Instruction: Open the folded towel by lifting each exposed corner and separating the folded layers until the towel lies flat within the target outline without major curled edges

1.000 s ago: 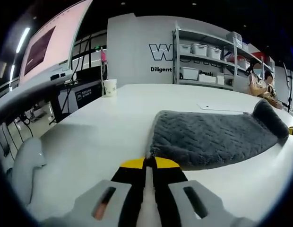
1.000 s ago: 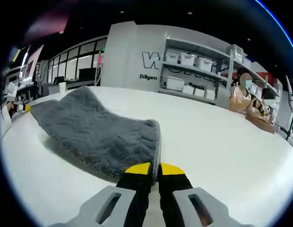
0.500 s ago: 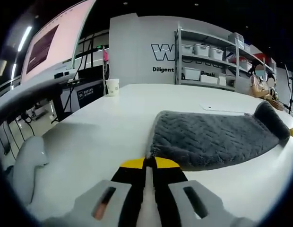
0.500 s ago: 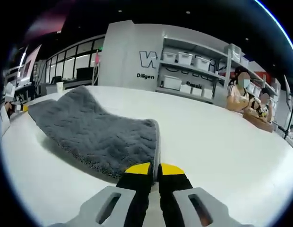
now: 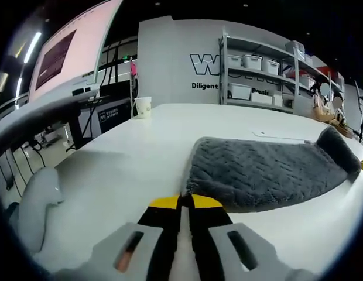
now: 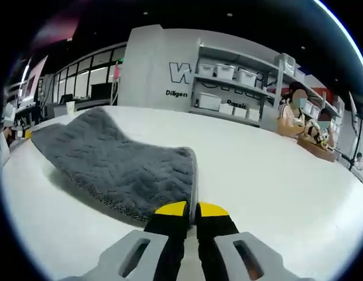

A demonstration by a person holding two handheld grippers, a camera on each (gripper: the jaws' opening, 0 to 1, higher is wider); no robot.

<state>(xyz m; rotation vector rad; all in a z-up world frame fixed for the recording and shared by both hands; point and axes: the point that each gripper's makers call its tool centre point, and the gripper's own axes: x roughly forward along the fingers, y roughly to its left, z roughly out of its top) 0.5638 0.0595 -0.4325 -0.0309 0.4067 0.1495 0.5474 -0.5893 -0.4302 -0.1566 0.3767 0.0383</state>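
Both views are evenly bright on the white table [image 5: 140, 152], lit from overhead: a ceiling strip light [image 5: 31, 48] glows up left of the table, small spots dot the dark ceiling. The grey towel [image 6: 117, 167] casts a soft shadow on the table along its near edge. Fisheye bending curves the storage shelves [image 6: 240, 88] behind the table; edges blur slightly.

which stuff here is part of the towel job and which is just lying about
Job: grey towel, left tool and right tool, each shut on a towel corner; white table.
Lying about: paper cup, shelf bins.
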